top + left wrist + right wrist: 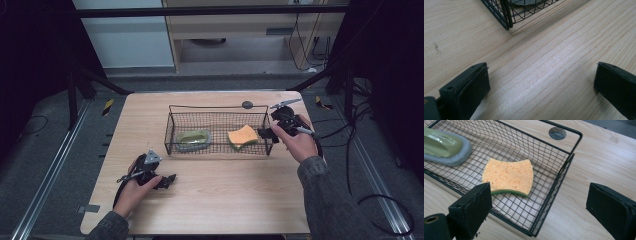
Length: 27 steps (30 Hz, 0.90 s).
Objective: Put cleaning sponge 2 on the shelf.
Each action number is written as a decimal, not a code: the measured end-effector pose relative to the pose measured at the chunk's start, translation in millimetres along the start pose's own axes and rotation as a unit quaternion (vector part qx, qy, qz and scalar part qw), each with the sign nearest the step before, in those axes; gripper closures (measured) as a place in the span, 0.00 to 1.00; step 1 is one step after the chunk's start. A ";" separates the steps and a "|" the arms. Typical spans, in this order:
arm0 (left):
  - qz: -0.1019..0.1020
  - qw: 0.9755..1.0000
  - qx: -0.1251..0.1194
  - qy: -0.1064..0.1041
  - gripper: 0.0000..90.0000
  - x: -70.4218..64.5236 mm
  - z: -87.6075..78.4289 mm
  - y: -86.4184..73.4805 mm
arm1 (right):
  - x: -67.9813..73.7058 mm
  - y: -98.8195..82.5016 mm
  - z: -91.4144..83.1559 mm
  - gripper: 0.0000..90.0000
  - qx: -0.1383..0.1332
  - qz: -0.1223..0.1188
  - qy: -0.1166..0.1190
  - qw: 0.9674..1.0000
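A black wire basket (217,107) stands on the middle of the wooden table (225,195). In its right half lies an orange sponge (242,136) with a green underside (509,176). A green-handled scrubber with a grey pad (194,137) lies in its left half (444,145). My right gripper (267,132) hovers just outside the basket's right end, open, with nothing between its jaws (539,193); the basket's corner (571,160) lies below them. My left gripper (167,181) rests low on the table in front of the basket's left corner (506,17), open over bare wood (541,75).
A round grey cable hole (247,105) sits in the tabletop just behind the basket. Bare wood stretches in front of the basket between the two hands. Black frame struts stand at both sides of the table, and cables (370,200) trail on the floor to the right.
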<state>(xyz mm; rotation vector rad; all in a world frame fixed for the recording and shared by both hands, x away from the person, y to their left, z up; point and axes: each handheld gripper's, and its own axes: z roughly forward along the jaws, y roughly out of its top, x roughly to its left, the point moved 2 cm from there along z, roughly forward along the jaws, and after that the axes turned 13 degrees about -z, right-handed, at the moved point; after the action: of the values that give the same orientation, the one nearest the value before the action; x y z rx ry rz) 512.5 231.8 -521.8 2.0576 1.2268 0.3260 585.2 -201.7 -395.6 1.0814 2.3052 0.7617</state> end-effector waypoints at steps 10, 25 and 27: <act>0.002 1.000 -0.003 -0.003 0.00 0.5 0.2 -0.3 | 0.7 -19.1 -16.5 0.09 -0.016 -0.008 0.007 1.000; 0.002 1.000 -0.004 -0.004 0.00 0.8 0.3 -0.5 | 10.5 -51.3 -40.7 0.10 -0.064 -0.029 -0.014 0.997; 0.003 1.000 -0.006 -0.005 0.00 0.9 0.3 -0.7 | 12.1 -59.3 -41.0 0.10 -0.060 -0.025 -0.014 0.998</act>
<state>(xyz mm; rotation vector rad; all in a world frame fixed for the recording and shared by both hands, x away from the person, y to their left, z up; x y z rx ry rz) 512.7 232.6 -522.6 2.0514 1.2108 0.3247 521.2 -235.1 -406.9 0.9727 2.2243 0.8479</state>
